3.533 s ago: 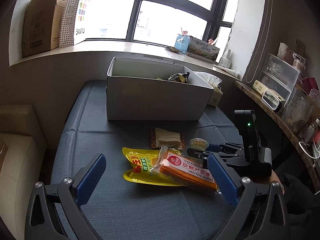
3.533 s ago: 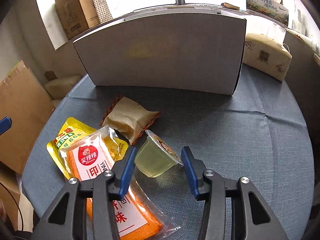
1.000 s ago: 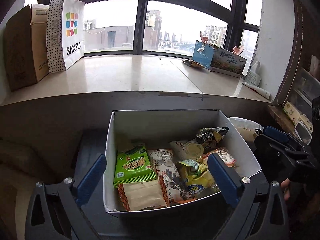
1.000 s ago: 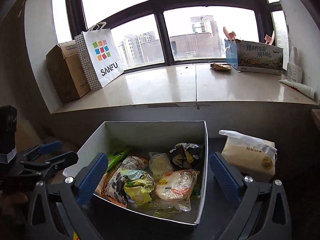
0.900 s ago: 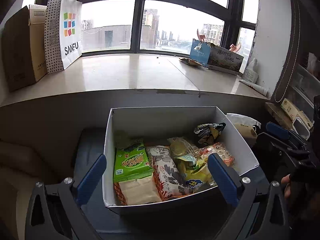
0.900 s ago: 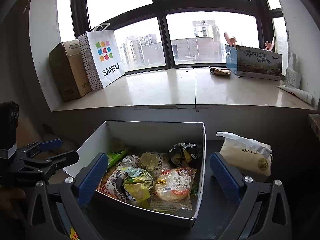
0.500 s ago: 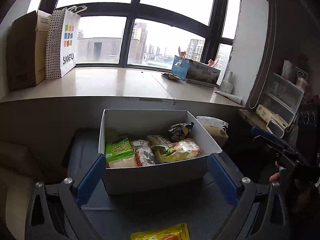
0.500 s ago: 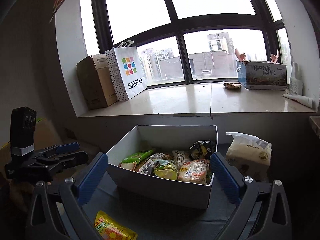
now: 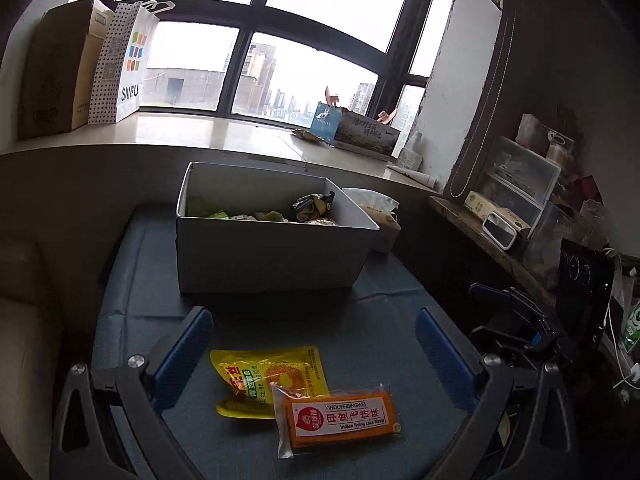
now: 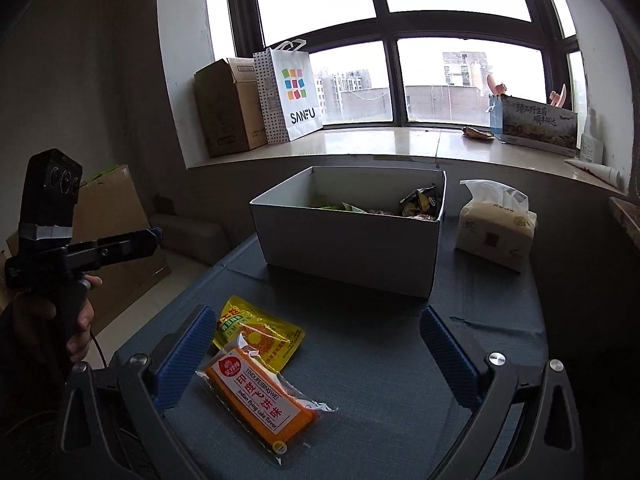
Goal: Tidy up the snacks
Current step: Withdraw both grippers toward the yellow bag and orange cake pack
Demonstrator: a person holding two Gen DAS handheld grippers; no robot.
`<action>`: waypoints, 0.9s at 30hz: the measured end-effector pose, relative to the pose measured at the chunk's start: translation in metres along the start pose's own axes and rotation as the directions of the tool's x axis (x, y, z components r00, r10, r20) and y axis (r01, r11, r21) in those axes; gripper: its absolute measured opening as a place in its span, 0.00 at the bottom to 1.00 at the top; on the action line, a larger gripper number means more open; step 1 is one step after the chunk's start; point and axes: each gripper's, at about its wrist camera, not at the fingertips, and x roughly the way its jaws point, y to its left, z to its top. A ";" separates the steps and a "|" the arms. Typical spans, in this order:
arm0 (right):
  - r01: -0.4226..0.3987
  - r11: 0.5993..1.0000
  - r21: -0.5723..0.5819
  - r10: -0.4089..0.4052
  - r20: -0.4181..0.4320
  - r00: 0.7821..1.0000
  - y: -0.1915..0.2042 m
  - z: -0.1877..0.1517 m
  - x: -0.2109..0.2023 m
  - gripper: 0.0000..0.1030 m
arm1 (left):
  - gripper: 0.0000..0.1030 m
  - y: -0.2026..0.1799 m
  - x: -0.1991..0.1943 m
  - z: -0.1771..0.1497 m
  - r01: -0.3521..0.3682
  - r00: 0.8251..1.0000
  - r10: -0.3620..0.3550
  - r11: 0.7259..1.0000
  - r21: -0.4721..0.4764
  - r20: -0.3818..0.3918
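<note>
A white box (image 9: pixel 272 256) (image 10: pixel 348 248) holding several snack packets stands mid-table. In front of it lie a yellow pouch (image 9: pixel 276 376) (image 10: pixel 256 336) and an orange flying-cake pack (image 9: pixel 340 416) (image 10: pixel 260 396) overlapping it. My left gripper (image 9: pixel 312 344) is open, low over these two packs, with nothing between its fingers. My right gripper (image 10: pixel 316 344) is open too, with the orange pack just below its left finger. Each gripper shows in the other's view: the right gripper (image 9: pixel 500 308) off the table's right edge, the left gripper (image 10: pixel 154 236) held by a hand (image 10: pixel 76 320).
A tissue pack (image 10: pixel 496 232) sits right of the box. The blue-grey table (image 10: pixel 400 360) ends close on both sides. A windowsill (image 10: pixel 380 140) behind carries a cardboard carton, a SANFU bag (image 10: pixel 292 96) and a printed box. A cluttered shelf (image 9: pixel 512 208) is at the right.
Both grippers have drawn back from above the box and dropped lower, bringing the two table packs into view. The jelly cup and brown packet from 3.5 s ago no longer lie on the table.
</note>
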 end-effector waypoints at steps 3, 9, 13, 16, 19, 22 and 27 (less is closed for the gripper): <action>-0.003 1.000 -0.021 0.002 -0.054 0.999 0.003 -0.021 0.005 1.00 | 1.00 -0.001 -0.005 -0.008 0.007 1.000 -0.007 1.000 0.001 -0.013; -0.081 0.989 -0.123 0.064 -0.140 0.988 0.012 -0.037 0.022 1.00 | 1.00 0.005 -0.016 -0.010 -0.008 1.000 0.008 1.000 0.003 0.000; -0.152 0.955 -0.253 0.091 -0.235 0.968 0.024 -0.042 0.047 1.00 | 1.00 0.006 -0.015 -0.012 -0.025 1.000 0.025 1.000 0.011 -0.013; -0.191 0.931 -0.312 0.096 -0.295 0.951 0.033 -0.045 0.065 1.00 | 1.00 0.003 -0.015 -0.014 -0.019 1.000 0.020 0.999 0.036 -0.016; -0.260 0.903 -0.342 0.137 -0.345 0.929 0.045 -0.049 0.080 1.00 | 1.00 0.002 -0.014 -0.015 -0.026 0.999 0.027 0.998 0.055 -0.024; -0.321 0.865 -0.387 0.162 -0.390 0.907 0.058 -0.056 0.095 1.00 | 1.00 0.003 -0.016 -0.014 -0.020 0.999 0.021 0.998 0.062 -0.026; -0.372 0.823 -0.431 0.149 -0.467 0.872 0.070 -0.062 0.125 1.00 | 1.00 -0.003 -0.021 -0.013 -0.010 1.000 0.012 0.995 0.098 -0.021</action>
